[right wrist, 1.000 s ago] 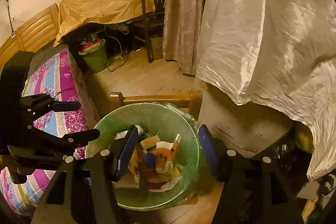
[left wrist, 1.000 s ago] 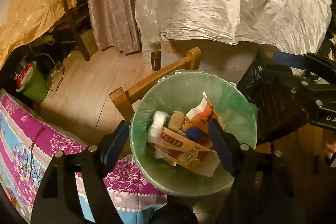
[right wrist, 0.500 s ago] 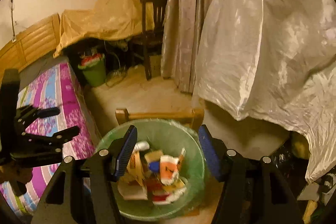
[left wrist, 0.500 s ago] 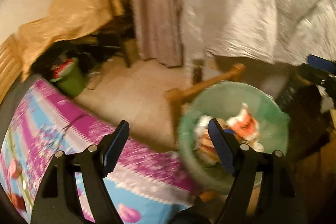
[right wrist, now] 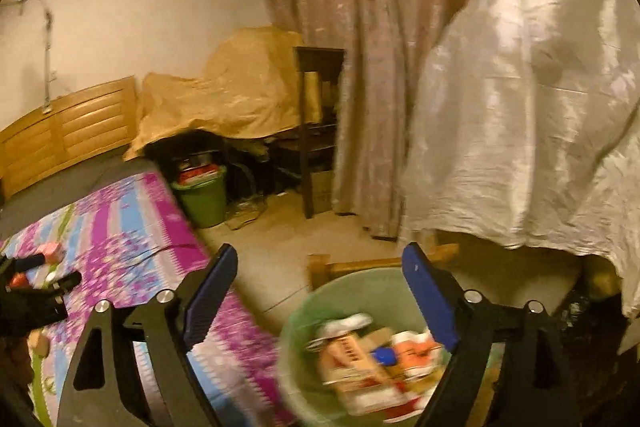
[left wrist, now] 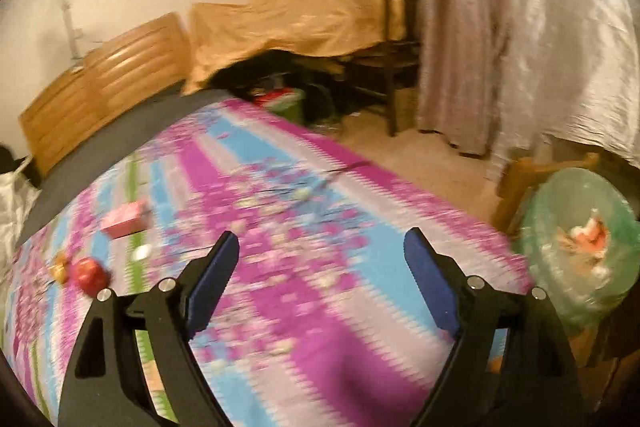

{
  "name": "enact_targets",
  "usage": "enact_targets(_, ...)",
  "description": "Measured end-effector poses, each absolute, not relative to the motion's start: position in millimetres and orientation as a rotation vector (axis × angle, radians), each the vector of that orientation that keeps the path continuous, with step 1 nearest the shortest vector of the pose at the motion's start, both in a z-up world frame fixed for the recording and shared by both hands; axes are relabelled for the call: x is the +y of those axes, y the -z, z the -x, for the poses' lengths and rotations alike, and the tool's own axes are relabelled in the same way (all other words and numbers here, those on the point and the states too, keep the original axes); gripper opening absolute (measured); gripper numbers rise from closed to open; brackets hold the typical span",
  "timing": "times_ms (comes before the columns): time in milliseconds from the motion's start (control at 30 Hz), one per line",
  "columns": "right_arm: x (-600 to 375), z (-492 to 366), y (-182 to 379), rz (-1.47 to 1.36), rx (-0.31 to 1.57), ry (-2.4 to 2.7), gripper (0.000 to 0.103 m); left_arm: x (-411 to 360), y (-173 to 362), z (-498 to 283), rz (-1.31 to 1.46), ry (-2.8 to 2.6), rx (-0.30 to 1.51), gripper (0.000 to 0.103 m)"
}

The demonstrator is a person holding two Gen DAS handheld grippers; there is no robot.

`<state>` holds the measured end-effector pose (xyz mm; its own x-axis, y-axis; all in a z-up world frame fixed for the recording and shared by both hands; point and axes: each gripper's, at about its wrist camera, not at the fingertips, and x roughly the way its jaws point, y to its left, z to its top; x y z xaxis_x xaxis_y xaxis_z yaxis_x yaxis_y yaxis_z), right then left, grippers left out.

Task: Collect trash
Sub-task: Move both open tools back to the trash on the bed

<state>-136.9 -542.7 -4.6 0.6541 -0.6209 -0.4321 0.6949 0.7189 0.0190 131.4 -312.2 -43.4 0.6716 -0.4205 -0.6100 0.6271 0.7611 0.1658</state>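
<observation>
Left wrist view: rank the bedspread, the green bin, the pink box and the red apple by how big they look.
1. bedspread, by far the largest.
2. green bin.
3. pink box and red apple: similar in apparent size, both blurred, so unranked.

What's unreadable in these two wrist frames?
- Left wrist: small items on the bedspread, a pink box, a red round thing: motion blur hides what they are.
- Right wrist: print on packets in the green bin: blurred, bin cut by the bottom edge.
- Under the white cover: hidden.
</observation>
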Motion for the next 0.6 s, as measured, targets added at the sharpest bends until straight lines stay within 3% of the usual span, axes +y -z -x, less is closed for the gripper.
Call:
enact_targets(333,-396.8,10.5,51.4,-0.096,0.592,0.273,0.087,-144.1,57.1,-217.6,-0.277,0.359,0.715,0.083)
enact_targets(600,-277.2,-75.0,83.7,-0.091,0.714,-0.089,0.087,-60.6,101.8,-282.9,-0.114,0.372,0.983,0.067)
